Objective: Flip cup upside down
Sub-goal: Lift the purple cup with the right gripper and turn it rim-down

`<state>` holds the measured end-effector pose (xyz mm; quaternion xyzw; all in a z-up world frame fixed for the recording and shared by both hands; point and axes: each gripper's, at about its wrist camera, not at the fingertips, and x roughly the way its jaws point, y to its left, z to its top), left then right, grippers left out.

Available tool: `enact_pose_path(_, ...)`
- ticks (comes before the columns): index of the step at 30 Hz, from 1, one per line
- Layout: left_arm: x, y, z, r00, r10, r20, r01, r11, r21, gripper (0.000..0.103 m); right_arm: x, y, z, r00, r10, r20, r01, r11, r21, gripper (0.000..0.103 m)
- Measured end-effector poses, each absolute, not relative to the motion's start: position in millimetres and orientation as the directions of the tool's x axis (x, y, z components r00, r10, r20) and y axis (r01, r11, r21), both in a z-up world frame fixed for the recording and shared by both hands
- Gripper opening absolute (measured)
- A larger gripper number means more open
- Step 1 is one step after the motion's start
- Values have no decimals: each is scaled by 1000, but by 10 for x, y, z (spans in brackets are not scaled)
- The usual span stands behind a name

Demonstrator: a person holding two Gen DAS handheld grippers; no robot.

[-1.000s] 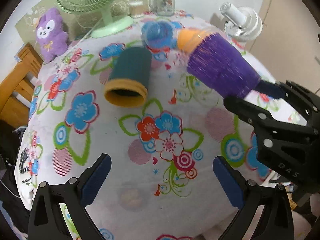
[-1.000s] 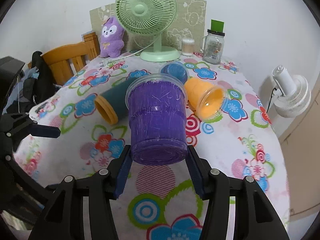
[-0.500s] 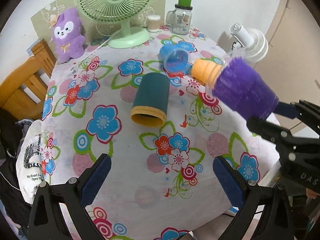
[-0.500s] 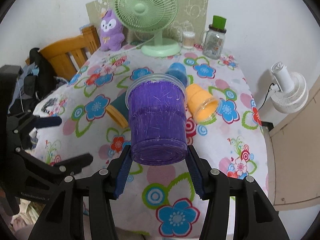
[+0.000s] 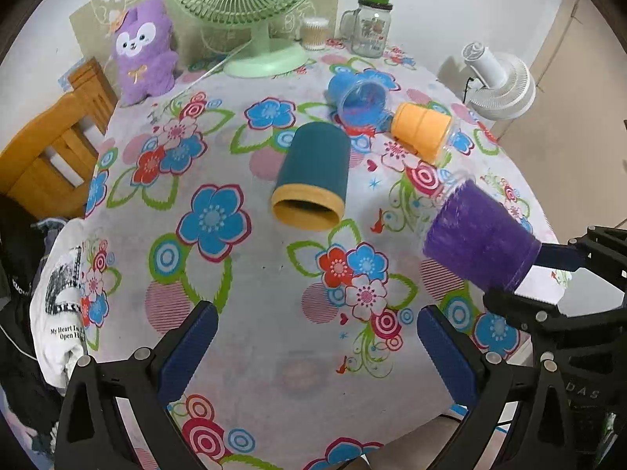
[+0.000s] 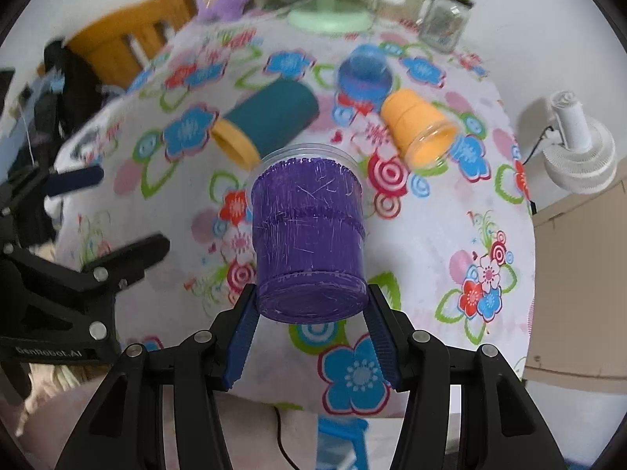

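Observation:
My right gripper (image 6: 311, 309) is shut on a purple cup (image 6: 307, 235) near its base and holds it above the table's front part, mouth pointing away and down toward the cloth. In the left wrist view the same purple cup (image 5: 480, 237) hangs tilted at the right, held by the right gripper (image 5: 548, 270). My left gripper (image 5: 315, 342) is open and empty above the near part of the table. A teal cup with a yellow rim (image 5: 313, 180), a blue cup (image 5: 358, 96) and an orange cup (image 5: 421, 131) lie on their sides.
The round table has a flowered cloth (image 5: 250, 274). At the back stand a green fan (image 5: 258, 11), a purple plush toy (image 5: 143, 49), a glass jar with a green lid (image 5: 370, 25) and a small cotton-swab pot (image 5: 313, 33). A wooden chair (image 5: 47, 149) is left; a white fan (image 5: 495, 82) is right.
My right gripper has tipped the purple cup forward and down, so its mouth now faces the table. Both grippers have risen and pulled back from the table. The other cups have not moved.

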<state>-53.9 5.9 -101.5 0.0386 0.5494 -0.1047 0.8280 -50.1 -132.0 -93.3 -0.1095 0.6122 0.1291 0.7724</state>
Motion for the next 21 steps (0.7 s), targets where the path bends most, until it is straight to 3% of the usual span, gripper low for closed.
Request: enact_pose_path(21,-213,192,-1347,285,-148,-947,110,987,-121,103,32,-893,-1283,-74,-96,-993,-638,769,-27,57)
